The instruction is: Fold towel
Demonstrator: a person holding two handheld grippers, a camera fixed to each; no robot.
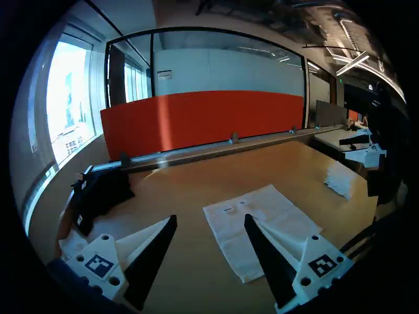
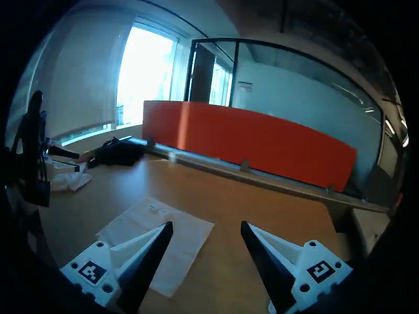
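Note:
A white towel (image 1: pixel 262 225) lies flat on the wooden desk (image 1: pixel 209 178), with a small tag near its far edge. My left gripper (image 1: pixel 209 219) hovers open above the towel's near left part, nothing between its fingers. In the right gripper view the same towel (image 2: pixel 152 222) lies low and left on the desk (image 2: pixel 251 204). My right gripper (image 2: pixel 206 225) is open over the towel's right edge and holds nothing. Each gripper also appears small in the other's view: the right gripper (image 1: pixel 366 149) far right, the left gripper (image 2: pixel 60 154) far left.
An orange partition (image 1: pixel 204 118) on a metal rail runs along the desk's far side. A black bag (image 1: pixel 102 193) sits at the window end, with a crumpled white cloth (image 1: pixel 73 243) near it. Another white cloth (image 1: pixel 338 183) lies at the right. A person's dark figure (image 2: pixel 31 141) stands far left.

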